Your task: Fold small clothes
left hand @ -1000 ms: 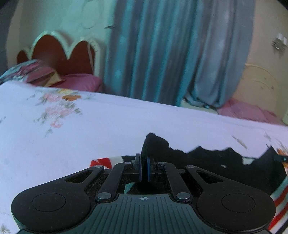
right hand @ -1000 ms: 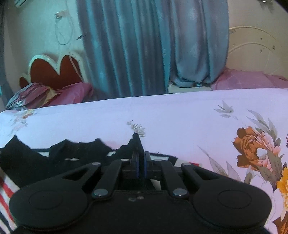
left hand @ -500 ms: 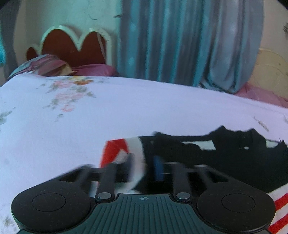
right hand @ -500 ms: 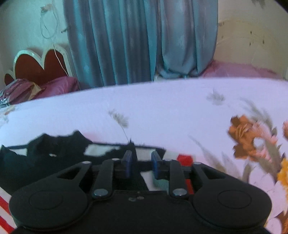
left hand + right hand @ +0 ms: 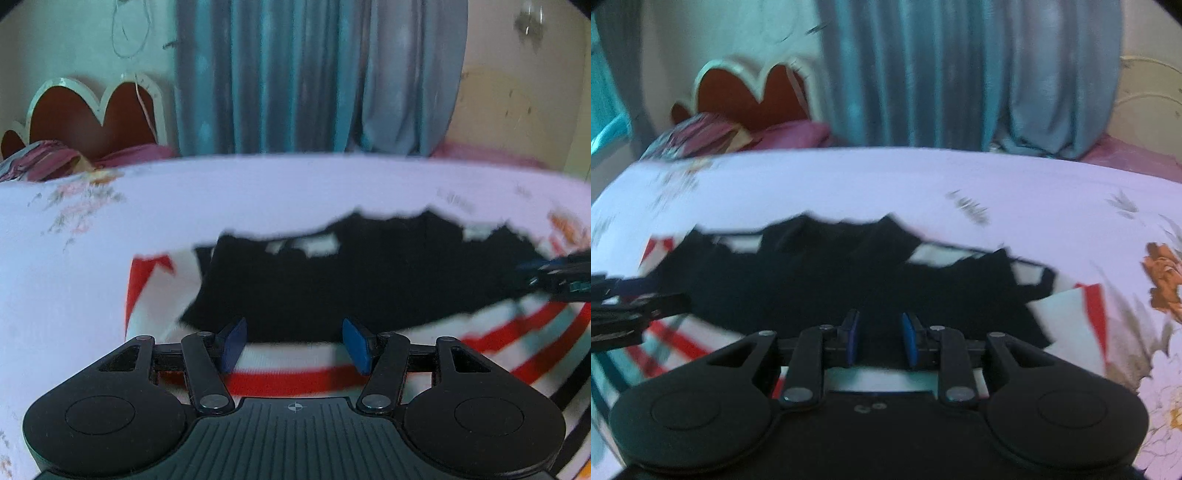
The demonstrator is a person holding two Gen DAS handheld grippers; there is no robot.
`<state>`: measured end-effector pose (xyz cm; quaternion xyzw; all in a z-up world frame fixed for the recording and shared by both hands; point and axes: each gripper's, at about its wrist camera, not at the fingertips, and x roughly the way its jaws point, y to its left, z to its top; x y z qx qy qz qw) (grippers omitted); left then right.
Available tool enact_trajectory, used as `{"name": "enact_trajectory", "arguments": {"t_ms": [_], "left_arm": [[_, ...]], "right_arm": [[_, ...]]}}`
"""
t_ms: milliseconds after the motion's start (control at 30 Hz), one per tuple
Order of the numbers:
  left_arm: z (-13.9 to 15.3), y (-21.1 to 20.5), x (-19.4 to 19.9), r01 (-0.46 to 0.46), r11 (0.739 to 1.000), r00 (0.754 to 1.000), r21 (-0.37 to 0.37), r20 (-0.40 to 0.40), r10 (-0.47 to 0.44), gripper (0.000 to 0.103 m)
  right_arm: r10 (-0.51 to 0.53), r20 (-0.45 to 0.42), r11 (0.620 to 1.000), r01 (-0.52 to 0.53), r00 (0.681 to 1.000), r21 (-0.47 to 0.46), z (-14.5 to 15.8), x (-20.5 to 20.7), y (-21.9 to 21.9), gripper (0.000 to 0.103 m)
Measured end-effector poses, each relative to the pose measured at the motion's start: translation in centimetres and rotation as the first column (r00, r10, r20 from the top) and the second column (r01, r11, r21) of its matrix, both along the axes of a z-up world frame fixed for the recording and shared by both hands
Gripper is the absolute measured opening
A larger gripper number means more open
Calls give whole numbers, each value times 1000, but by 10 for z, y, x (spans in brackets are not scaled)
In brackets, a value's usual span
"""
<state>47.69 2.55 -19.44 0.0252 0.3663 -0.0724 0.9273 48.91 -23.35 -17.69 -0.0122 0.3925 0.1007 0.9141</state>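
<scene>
We see a bed [image 5: 258,192] covered by a pale sheet [image 5: 1015,177] printed with flowers, filling the middle of both wrist views. Behind it hang blue-grey curtains [image 5: 295,74], and to the left stands a scalloped red headboard [image 5: 92,118] with pink pillows [image 5: 790,133] at its foot.

On the sheet lies the garment [image 5: 369,280], spread flat. Its black part is folded over a white part with red and dark stripes; the striped cloth shows below and to the sides of the black. The black part's far edge looks ragged, though blur hides how it really runs.

Our left gripper [image 5: 293,345] hangs over the garment's near left side, above the line where black meets stripes. Its blue pads [image 5: 232,343] stand wide apart and are opening, with nothing pinched between them; cloth only lies beneath. In the right wrist view it shows as a blurred dark shape at the left edge [image 5: 628,317].

Our right gripper [image 5: 880,341] sits over the near right part of the black cloth. Its pads [image 5: 909,339] are a narrower gap apart, and no cloth is caught between them. We see it blurred at the right edge of the left wrist view [image 5: 554,277].
</scene>
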Motion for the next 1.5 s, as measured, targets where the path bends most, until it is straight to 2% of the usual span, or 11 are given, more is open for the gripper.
{"name": "enact_trajectory", "arguments": {"t_ms": [133, 267, 333, 400, 567, 667, 800, 900, 1000, 1267, 1500], "left_arm": [[-8, 7, -8, -1, 999, 999, 49, 43, -1, 57], [-7, 15, -17, -25, 998, 999, 58, 50, 22, 57], [-2, 17, -19, -49, 997, 998, 51, 39, 47, 57], [6, 18, -25, -68, 998, 997, 17, 36, 67, 57], [24, 2, -47, -10, 999, 999, -36, 46, 12, 57], [25, -9, -53, 16, 998, 1000, -53, 15, -15, 57], [12, -11, -53, -13, 999, 998, -33, -58, 11, 57], [8, -4, -56, -38, 999, 996, -35, -79, 35, 57], [9, 1, -57, -52, 998, 994, -36, -96, 49, 58], [10, 7, -58, -73, 996, 992, -48, -110, 67, 58], [24, 5, -84, -59, 997, 996, -56, -68, 55, 58]], "right_arm": [[21, 17, 990, -19, 1000, -139, -10, -13, 9, 23], [-58, 31, 983, 63, 998, -175, -12, -13, -15, 23], [-85, 18, 982, 87, 996, -165, -9, -14, -21, 23], [-105, 2, 989, 104, 994, -102, -1, -20, -24, 25], [-40, 14, 999, 40, 999, 0, 15, -42, 3, 25], [11, 19, 1000, -11, 1000, 9, 17, -51, 25, 27], [39, 1, 999, -39, 999, -25, 8, -57, 42, 31], [-7, -22, 998, 6, 1000, -70, 0, -58, 36, 32], [-60, -27, 997, 58, 998, -55, 0, -64, 19, 32], [-130, -12, 987, 128, 991, -96, 2, -80, -1, 32], [-118, 3, 993, 118, 993, -32, 11, -107, 3, 33]]}}
